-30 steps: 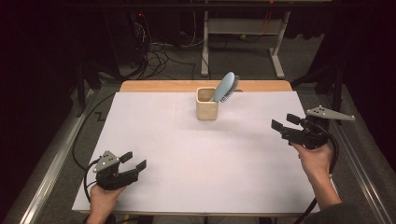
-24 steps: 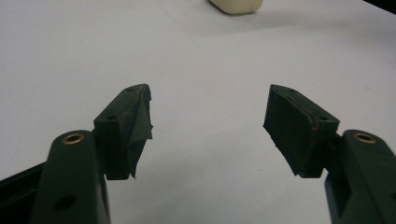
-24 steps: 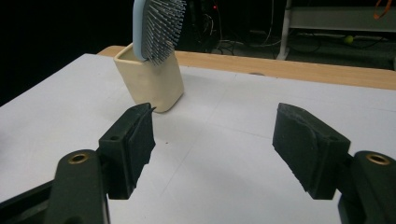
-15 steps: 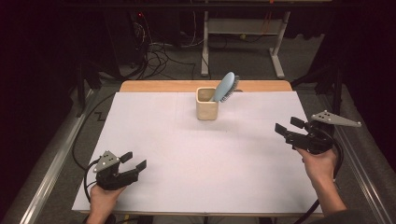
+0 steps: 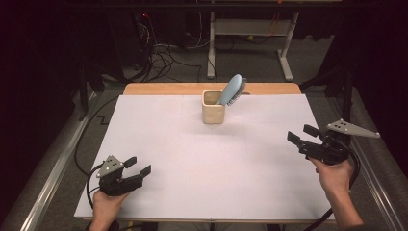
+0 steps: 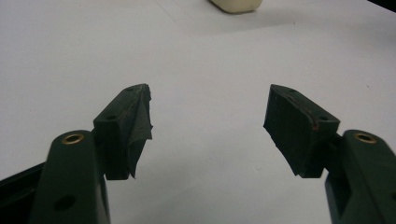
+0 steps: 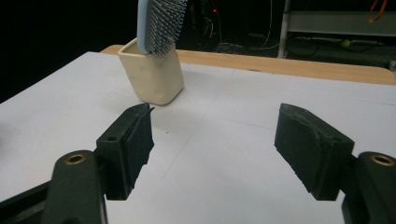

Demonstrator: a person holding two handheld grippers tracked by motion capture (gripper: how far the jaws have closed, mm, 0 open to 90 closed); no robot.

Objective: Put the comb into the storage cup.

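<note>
My right gripper (image 5: 304, 136) has drifted back toward me, empty jaws spread wide. The hairbrush (image 5: 232, 90) leans in the cup (image 5: 213, 108) at the far edge; a clumsy grab tips both.

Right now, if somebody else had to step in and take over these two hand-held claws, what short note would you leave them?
Left claw: open, holding nothing, low at the near left of the white table cover.
Right claw: open, holding nothing, at the right edge, facing the cup.
Things: the cream square cup stands upright at the far middle; the pale blue hairbrush sits in it handle down, bristle head leaning out to the right.
Done: brush appears placed in the cup.
Left: seemingly nothing, unless the brush is to come out.
</note>
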